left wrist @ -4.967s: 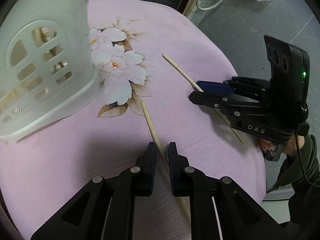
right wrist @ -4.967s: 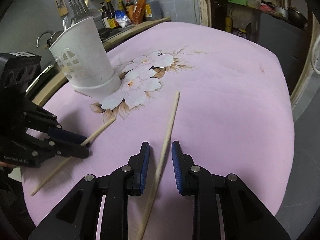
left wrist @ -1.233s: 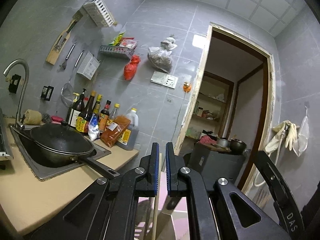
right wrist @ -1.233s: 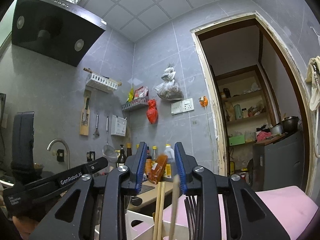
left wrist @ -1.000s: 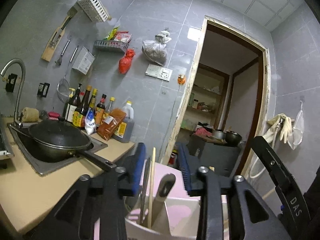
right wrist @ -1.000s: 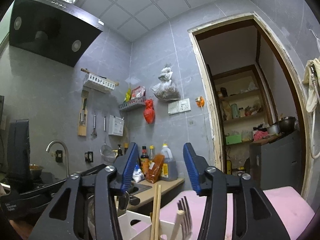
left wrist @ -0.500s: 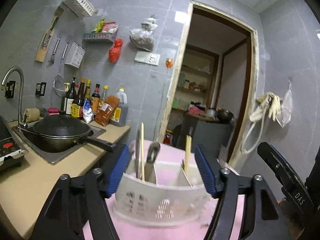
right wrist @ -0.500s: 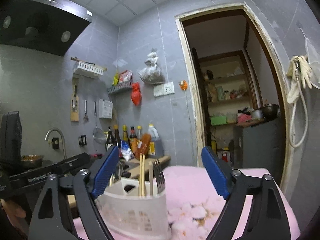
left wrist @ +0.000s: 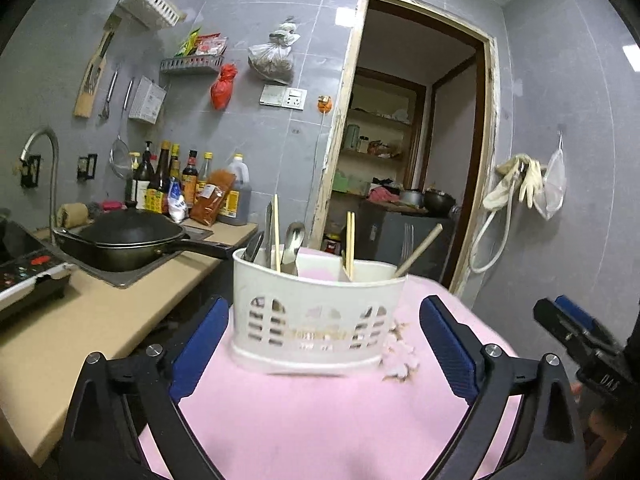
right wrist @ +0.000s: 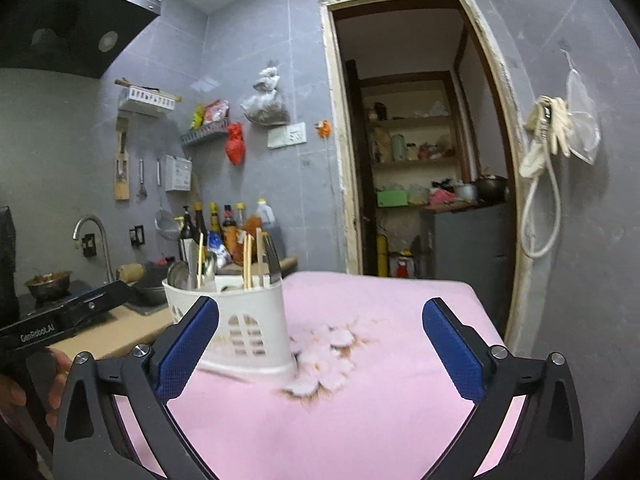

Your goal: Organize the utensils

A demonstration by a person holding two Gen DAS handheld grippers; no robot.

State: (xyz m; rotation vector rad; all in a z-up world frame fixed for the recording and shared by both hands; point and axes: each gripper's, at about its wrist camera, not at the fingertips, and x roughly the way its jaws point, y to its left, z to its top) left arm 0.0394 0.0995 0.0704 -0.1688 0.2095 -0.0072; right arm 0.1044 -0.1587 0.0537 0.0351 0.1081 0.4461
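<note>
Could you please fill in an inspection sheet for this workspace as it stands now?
Surface: pink cloth with flower print.
Job's things: white caddy upright, holding chopsticks, spoon, fork.
Clutter: nothing seen on the cloth.
Grippers: left tool and right tool open, empty, jaws just opened.
Cables: white hose on the wall.
Surroundings: wok, bottles, doorway.

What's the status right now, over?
Left gripper and right gripper open, jaws just opened, nothing between them. Chopsticks standing in white caddy. Pink tabletop unobstructed.
</note>
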